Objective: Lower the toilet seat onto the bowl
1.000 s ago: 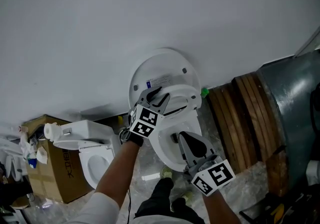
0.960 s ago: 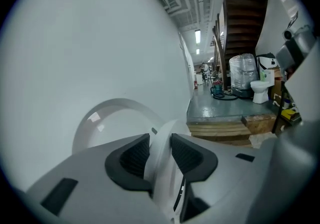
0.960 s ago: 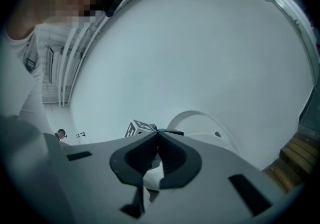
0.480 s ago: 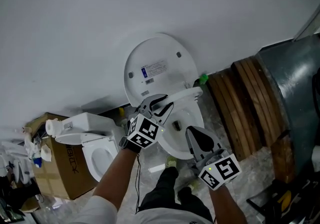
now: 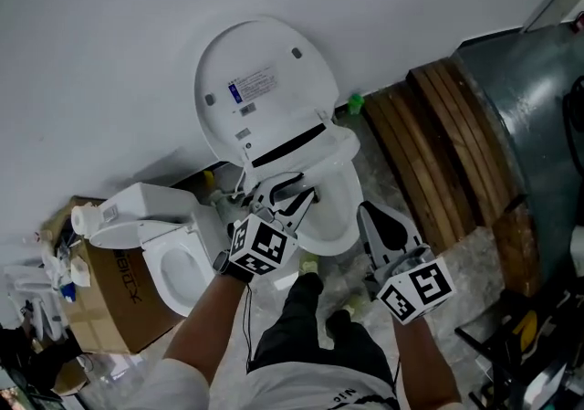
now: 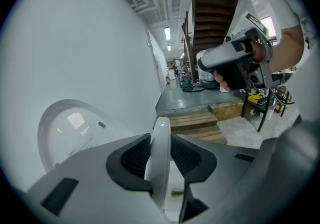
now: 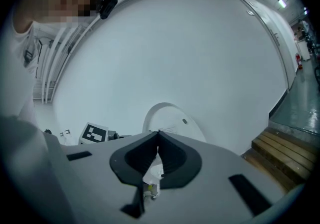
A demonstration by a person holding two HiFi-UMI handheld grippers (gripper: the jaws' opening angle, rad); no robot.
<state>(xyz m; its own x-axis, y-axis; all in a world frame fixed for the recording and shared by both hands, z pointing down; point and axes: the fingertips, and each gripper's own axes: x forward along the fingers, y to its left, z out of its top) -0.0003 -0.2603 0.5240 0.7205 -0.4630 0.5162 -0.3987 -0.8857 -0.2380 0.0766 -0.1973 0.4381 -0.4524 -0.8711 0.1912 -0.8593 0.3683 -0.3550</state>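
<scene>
The white toilet's lid stands upright against the wall. The toilet seat is tilted far down over the bowl; whether it touches the rim I cannot tell. My left gripper is shut on the seat's front edge. In the left gripper view the seat's white edge sits between the pads of that gripper, and the lid shows behind. My right gripper hangs to the right of the bowl, shut and holding nothing; its tips meet.
A second toilet rests on a cardboard box at the left. Wooden pallets are stacked right of the bowl, with a grey raised floor beyond. A small green object lies by the wall. My legs are below the bowl.
The seat has swung down from near the lid toward the bowl, with my left gripper on it and moving down and toward me. The right gripper stayed shut beside the bowl.
</scene>
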